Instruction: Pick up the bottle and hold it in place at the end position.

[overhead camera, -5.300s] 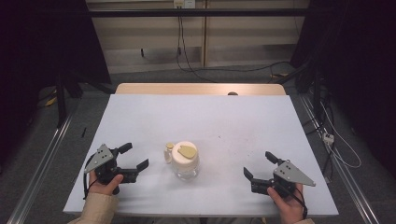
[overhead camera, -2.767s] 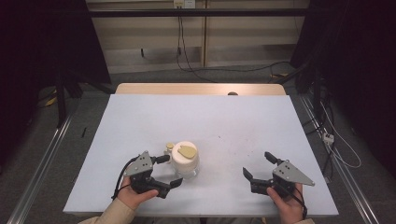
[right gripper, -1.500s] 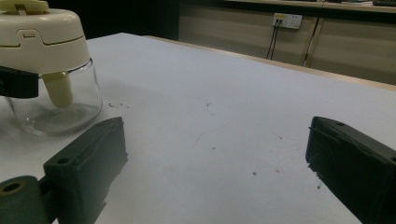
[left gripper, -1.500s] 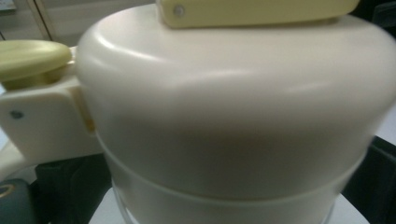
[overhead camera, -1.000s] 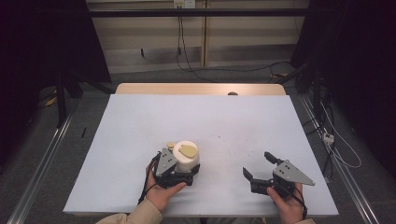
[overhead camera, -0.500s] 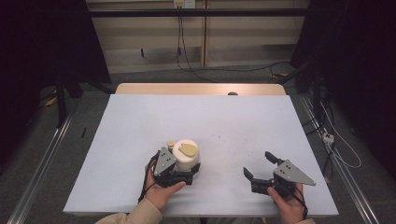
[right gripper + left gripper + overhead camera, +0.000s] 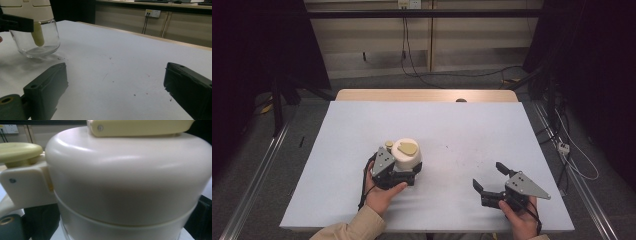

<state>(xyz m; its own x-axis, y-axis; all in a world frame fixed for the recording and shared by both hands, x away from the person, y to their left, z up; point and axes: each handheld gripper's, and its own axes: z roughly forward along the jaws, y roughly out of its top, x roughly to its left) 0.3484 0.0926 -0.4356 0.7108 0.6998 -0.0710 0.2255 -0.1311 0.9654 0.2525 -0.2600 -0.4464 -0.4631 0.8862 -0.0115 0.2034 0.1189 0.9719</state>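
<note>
Pale blue and nearly bare, the table (image 7: 512, 130) is carrying one thing: a glass jar (image 7: 37, 47) with a cream lid (image 7: 130, 175), sitting near your edge, left of centre. You are pressing your left gripper (image 7: 398, 176) against it at the band where lid meets glass, a jaw on each side; it looks clamped there, though whether the pads are truly biting is hard to tell. A yellow knob (image 7: 20, 151) is jutting out to the left of that gripper's camera and a yellow tab (image 7: 140, 126) is lying across the top.

Your right gripper (image 7: 493, 181) is resting well apart from the jar, jaws spread wide around nothing, pointing towards it.

The risk, as I judge it, is the smooth rounded lid: if you are gripping the lid rather than the glass, a lift could pull it free, or the jar could slip and tip.
</note>
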